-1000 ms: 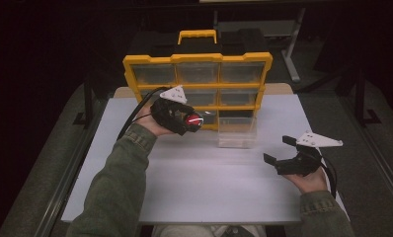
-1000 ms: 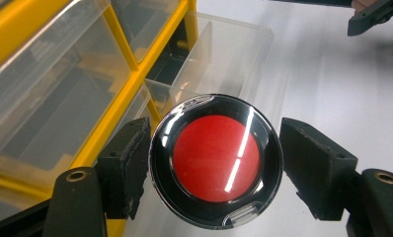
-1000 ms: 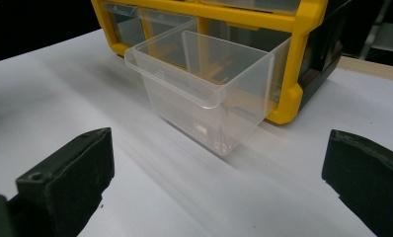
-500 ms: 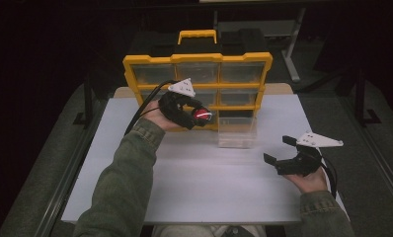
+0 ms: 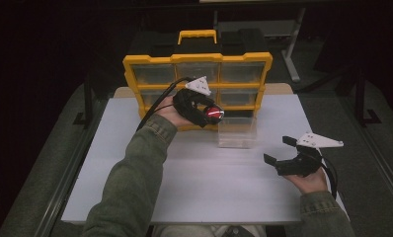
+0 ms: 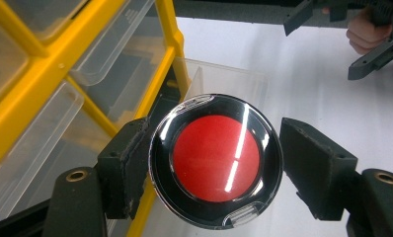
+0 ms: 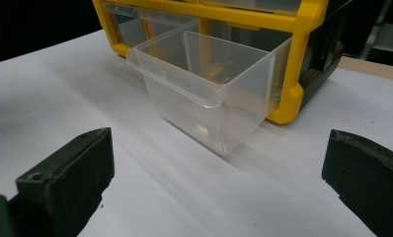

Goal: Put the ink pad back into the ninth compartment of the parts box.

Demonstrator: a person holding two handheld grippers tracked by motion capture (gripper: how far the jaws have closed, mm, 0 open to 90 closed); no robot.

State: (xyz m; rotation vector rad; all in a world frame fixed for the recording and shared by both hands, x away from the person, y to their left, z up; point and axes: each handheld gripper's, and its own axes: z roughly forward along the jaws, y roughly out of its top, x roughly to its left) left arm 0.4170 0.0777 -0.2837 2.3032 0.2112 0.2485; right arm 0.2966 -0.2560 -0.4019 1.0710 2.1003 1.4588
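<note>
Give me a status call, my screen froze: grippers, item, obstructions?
Left gripper shut on red compact, above the pulled-out clear drawer. Right gripper open, resting on table. Nothing in the way.

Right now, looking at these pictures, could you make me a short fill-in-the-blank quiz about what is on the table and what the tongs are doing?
1. The left tongs are shut on a round black case whose middle is coloured ____.
2. The right tongs hold nothing, and their jaws stand ____.
3. The clear drawer is pulled out of an organizer whose frame is coloured ____.
4. The organizer stands on a table whose top is coloured ____.

Missing words: red; open; yellow; white
</note>
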